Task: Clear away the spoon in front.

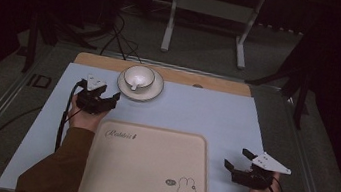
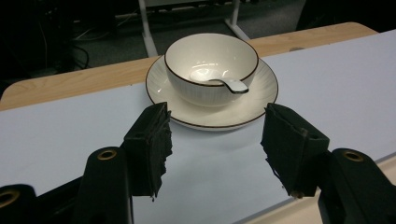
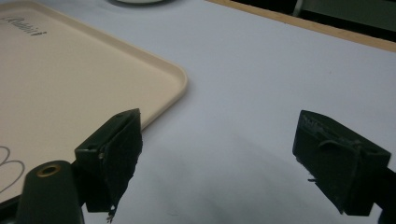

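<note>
Your left gripper [image 2: 215,149] stands with its jaws spread wide and nothing between them, aimed at the cream ceramic bowl with a dark rim [image 2: 211,65]. That bowl sits on a matching cream saucer [image 2: 261,100] at the far edge of the pale blue table mat [image 1: 206,116], with a white ceramic spoon [image 2: 224,83] lying inside it, handle resting towards the near rim. From above, the left gripper [image 1: 107,101] is just beside the saucer's near-left edge, apart from it.

Your right gripper [image 1: 238,158] is also wide open and empty, hovering over bare mat to the right of the beige plastic tray with the rabbit drawing [image 1: 148,168]. In the right gripper view the tray's rounded corner [image 3: 180,77] lies just ahead of the left jaw, untouched.

Judgement: the step in hand is the approach to the bowl and saucer, likely to bring them onto the tray. Nothing is grasped yet.

The next move calls for you to advance the left gripper and close on the saucer's rim or the bowl's wall. Whether the jaws are low enough to catch the saucer's thin edge cannot be told for certain from these angles. Keep the set level so the spoon stays put.
</note>
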Demonstrator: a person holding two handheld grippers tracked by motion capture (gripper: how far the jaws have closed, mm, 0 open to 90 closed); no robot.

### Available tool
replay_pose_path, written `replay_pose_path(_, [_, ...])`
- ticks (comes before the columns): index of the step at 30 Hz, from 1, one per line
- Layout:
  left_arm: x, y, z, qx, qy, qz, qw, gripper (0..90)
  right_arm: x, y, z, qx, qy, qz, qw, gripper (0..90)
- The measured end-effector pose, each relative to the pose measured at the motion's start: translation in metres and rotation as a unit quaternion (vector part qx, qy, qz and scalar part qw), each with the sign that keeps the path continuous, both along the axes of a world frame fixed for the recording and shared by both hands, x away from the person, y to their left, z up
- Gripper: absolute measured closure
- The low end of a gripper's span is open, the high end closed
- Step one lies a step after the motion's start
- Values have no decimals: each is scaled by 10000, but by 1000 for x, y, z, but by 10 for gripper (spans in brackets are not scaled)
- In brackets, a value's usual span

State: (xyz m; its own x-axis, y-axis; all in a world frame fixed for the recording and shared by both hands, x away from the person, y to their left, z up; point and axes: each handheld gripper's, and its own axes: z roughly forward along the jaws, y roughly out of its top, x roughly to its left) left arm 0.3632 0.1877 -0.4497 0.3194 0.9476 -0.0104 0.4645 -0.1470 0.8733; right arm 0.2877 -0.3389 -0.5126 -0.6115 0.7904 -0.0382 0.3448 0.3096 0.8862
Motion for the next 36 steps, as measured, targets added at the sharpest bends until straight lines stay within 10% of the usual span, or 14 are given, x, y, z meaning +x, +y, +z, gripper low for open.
replay_pose_path(36, [48, -20, -8, -66, 140, 18, 9999, 424, 1, 0, 0, 1, -3, 4, 10000, 155])
